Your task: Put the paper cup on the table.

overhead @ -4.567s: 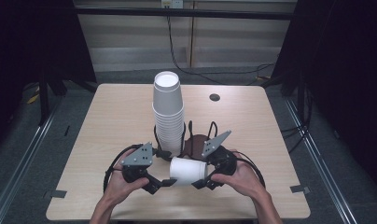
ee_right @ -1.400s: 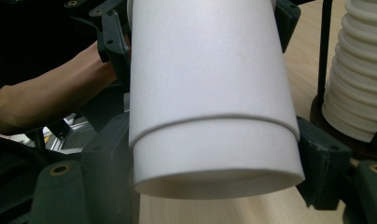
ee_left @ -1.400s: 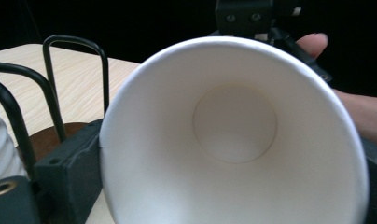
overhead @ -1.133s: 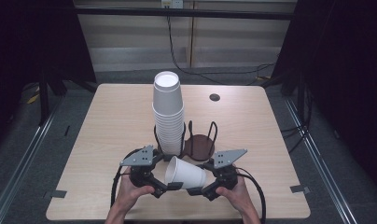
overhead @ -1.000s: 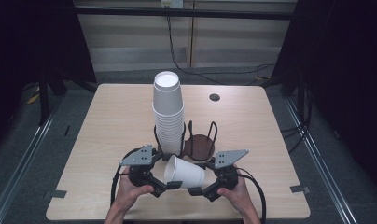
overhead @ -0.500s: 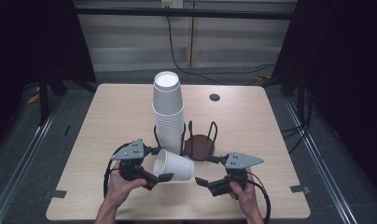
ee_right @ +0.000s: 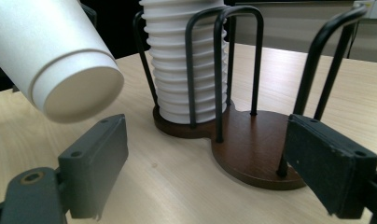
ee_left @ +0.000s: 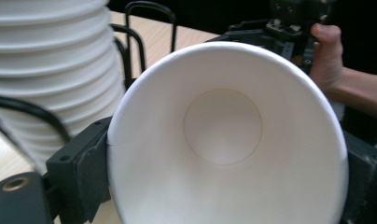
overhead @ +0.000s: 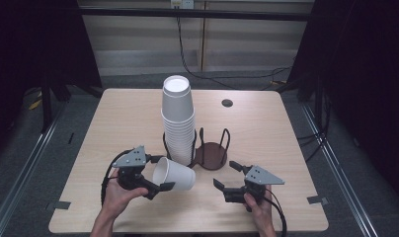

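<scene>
Jaws of the left gripper (overhead: 155, 177) clamp a plain white paper cup (overhead: 174, 175), tipped sideways.

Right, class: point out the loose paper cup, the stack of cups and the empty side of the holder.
loose paper cup (overhead: 175, 174), high view, its side wall
stack of cups (overhead: 178, 118), high view, mid-stack
holder (ee_right: 256, 147), right gripper view, bare wooden base

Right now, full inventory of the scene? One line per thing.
White paper cup: 1, white, lying sideways in the left tongs.
Stack of white paper cups: 1 stack, white, in the holder's left bay.
Dark wooden two-bay cup holder with black wire hoops: 1, brown and black, table centre; right bay empty.
Light wooden table: 1, beige.
Left tongs: 1, black, shut on the cup.
Right tongs: 1, black, open, empty.
</scene>
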{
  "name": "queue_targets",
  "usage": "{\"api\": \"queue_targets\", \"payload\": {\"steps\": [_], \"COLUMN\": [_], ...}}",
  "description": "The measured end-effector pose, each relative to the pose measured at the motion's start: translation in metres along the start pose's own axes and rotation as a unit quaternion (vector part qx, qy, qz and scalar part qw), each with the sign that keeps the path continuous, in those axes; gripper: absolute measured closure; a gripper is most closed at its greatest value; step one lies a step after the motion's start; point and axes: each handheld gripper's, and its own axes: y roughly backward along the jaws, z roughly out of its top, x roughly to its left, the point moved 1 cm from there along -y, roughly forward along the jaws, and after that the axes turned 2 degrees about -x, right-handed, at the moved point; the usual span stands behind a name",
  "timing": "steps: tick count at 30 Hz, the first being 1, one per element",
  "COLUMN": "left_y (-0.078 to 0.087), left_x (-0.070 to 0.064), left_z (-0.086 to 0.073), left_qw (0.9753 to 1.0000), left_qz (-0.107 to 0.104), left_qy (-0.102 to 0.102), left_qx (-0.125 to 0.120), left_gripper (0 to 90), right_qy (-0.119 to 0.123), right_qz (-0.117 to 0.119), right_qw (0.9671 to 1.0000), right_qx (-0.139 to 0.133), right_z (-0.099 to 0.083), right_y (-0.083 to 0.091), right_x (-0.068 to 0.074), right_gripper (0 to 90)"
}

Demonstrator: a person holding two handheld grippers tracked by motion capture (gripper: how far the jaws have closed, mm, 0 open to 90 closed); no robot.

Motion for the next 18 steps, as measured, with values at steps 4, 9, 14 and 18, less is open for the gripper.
{"api": "queue_targets", "payload": {"steps": [4, 9, 14, 18], "left_y": [0.006, 0.014, 0.022, 0.03], "left_x": [0.005, 0.013, 0.02, 0.029], "left_z": [-0.002, -0.005, -0.006, -0.01], "left_qw": [0.9997, 0.999, 0.998, 0.9966], "left_qz": [0.019, 0.033, 0.047, 0.058], "left_qy": [0.001, 0.012, 0.021, 0.045], "left_qx": [0.017, 0.03, 0.036, 0.038], "left_gripper": [9.1, 9.1, 9.1, 9.1], "right_qy": [0.004, 0.009, 0.017, 0.018], "right_qz": [-0.027, -0.039, -0.041, -0.04], "right_qw": [0.9994, 0.9984, 0.9969, 0.9939], "right_qx": [-0.02, -0.039, -0.064, -0.101], "right_z": [-0.006, -0.011, -0.013, -0.016], "right_y": [0.0, 0.001, 0.004, 0.01], "right_x": [-0.002, -0.001, 0.0, 0.001], "right_gripper": [13.4, 13.5, 13.4, 13.0]}}
